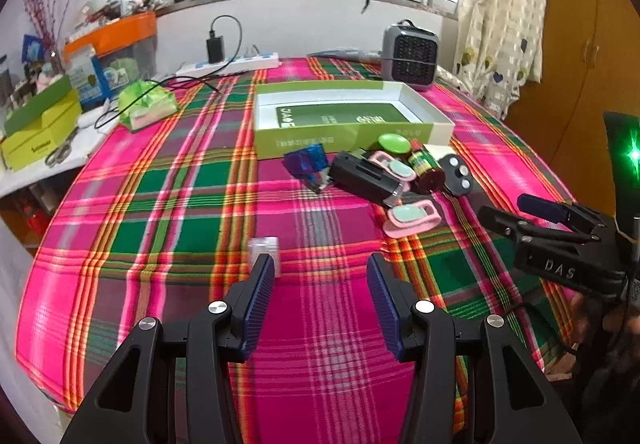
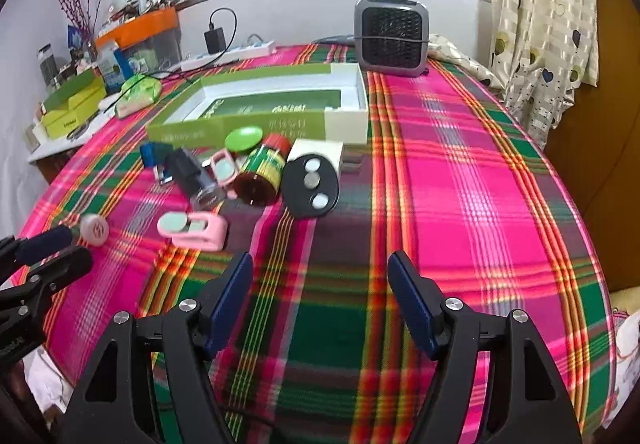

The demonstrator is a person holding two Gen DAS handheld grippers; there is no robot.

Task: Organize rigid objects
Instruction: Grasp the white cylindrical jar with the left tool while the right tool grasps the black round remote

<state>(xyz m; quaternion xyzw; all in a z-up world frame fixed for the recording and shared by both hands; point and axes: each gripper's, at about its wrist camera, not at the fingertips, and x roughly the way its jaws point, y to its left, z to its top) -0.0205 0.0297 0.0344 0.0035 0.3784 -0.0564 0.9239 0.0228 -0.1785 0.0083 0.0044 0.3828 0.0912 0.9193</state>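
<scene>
Left wrist view: left hand-held gripper (image 1: 320, 272) spread wide, empty, over plaid-clothed table (image 1: 160, 204); small clear plastic jar (image 1: 264, 250) just beside its left finger.

Right wrist view: right hand-held gripper (image 2: 320, 272) wide, empty; pink plastic clip (image 2: 192, 230) ahead-left, open green cardboard box (image 2: 256, 112) beyond.

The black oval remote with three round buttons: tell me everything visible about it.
The black oval remote looks like smooth hard plastic, with three pale round buttons in a row along its face. It lies flat and face up on the plaid cloth, beside the brown bottle, its far end overlapping a white box. Neither gripper touches it.
</scene>
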